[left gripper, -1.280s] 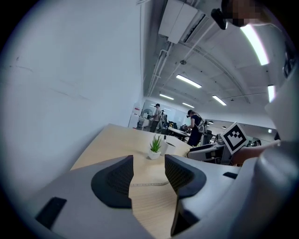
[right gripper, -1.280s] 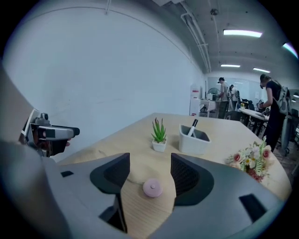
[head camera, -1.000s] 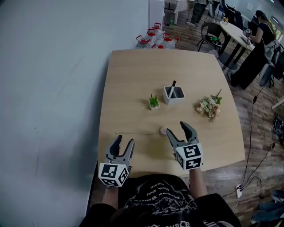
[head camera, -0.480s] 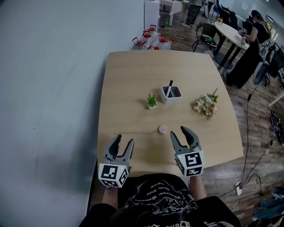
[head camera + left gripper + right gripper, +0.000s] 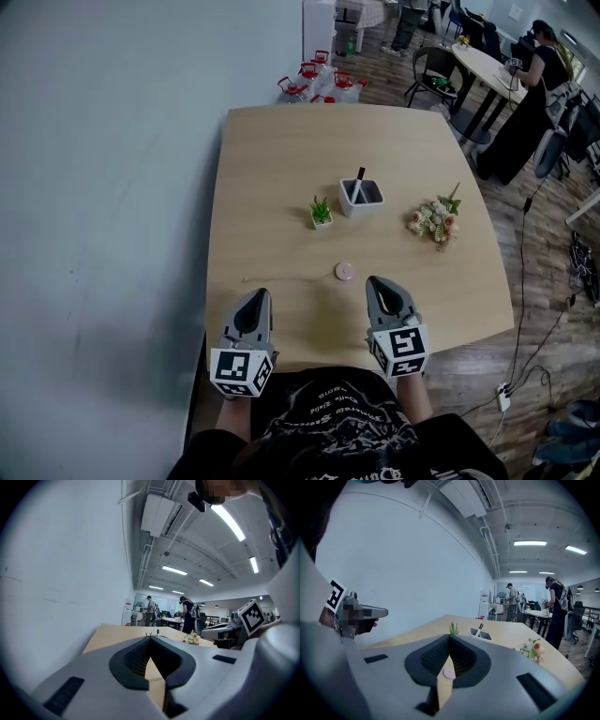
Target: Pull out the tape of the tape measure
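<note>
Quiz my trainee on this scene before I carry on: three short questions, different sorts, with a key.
1. True or false: the right hand-held gripper is clamped on the pink tape measure.
2. What stands between the small plant and the flowers? A white pen holder; B bottle; C mug.
3. Fill in: in the head view, the drawn-out tape runs from its case toward the table's ___ edge.
Key: 1 false, its jaws have just closed on nothing; 2 A; 3 left.

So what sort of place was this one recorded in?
Probably an open-plan office: strip ceiling lights, a work table with an office chair beside it, and people working further back.
</note>
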